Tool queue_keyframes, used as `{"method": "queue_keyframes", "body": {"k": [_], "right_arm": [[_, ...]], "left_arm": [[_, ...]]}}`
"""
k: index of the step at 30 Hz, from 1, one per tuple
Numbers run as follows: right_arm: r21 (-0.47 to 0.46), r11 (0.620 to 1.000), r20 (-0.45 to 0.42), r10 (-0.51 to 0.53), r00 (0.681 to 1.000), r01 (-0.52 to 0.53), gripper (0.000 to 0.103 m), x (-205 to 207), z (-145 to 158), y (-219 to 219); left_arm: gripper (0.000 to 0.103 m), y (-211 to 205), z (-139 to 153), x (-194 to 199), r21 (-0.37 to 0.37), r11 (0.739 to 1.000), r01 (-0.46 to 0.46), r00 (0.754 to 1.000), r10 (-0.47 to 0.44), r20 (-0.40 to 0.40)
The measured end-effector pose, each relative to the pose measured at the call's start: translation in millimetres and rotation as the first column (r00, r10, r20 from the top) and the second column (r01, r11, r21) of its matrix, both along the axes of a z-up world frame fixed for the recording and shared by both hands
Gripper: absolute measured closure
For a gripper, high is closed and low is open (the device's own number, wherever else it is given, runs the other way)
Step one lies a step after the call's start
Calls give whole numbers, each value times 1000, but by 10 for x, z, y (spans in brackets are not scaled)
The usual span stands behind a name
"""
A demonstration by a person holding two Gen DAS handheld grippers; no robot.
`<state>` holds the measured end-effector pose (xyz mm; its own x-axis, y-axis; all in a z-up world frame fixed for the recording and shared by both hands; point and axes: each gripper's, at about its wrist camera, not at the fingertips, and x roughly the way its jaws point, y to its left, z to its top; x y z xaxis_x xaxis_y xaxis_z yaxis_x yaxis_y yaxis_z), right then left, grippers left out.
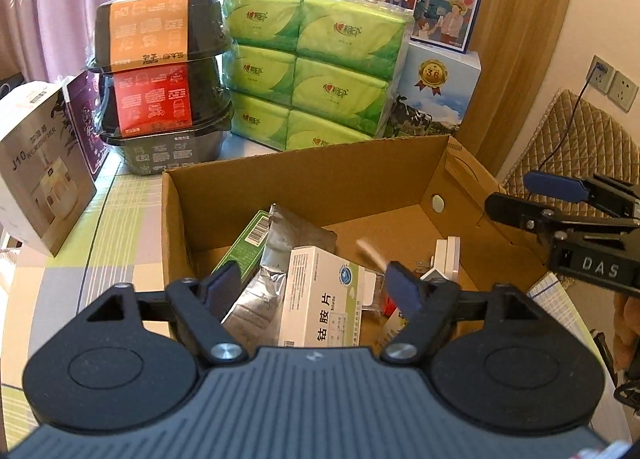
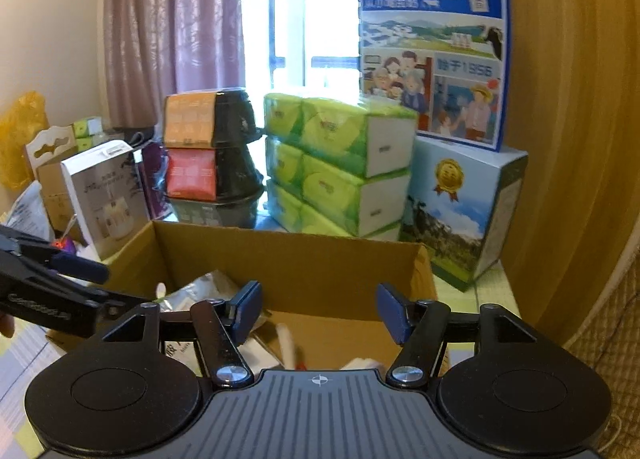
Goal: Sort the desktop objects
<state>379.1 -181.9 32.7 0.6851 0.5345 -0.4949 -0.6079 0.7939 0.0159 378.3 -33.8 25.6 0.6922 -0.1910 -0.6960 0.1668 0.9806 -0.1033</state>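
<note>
- Blue-padded fingers of the left tool (image 1: 312,291) are seen spread wide apart and empty, poised over the near end of the cardboard box (image 1: 304,183); the right tool (image 2: 320,311) is likewise held apart with nothing between its pads.
- Inside the box, a white medicine carton (image 1: 320,299) is seen propped upright just ahead of the left tool, with a silver foil pouch (image 1: 272,259) leaning beside it and a green carton (image 1: 248,239) behind.
- The white carton is judged light and stiff, best pinched across its narrow sides; the pouch is judged soft, crinkly and slippery.
- Beyond the box, green tissue packs (image 1: 320,71) and stacked black bowls (image 1: 160,75) are seen on the counter (image 1: 112,219).
</note>
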Motion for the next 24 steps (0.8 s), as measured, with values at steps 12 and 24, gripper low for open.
{"method": "queue_keyframes", "body": {"k": [12,24], "right_arm": [[31,997,-91,-64,994,67,28,-156,83,-388],[-8,1000,-143,-28,989,27,5,-684,449,-573]], "left_arm": [[2,49,68,-384,-13,997,-71,997,72,17],[1,9,360,-1075,-11,992,-127,992,127,10]]}}
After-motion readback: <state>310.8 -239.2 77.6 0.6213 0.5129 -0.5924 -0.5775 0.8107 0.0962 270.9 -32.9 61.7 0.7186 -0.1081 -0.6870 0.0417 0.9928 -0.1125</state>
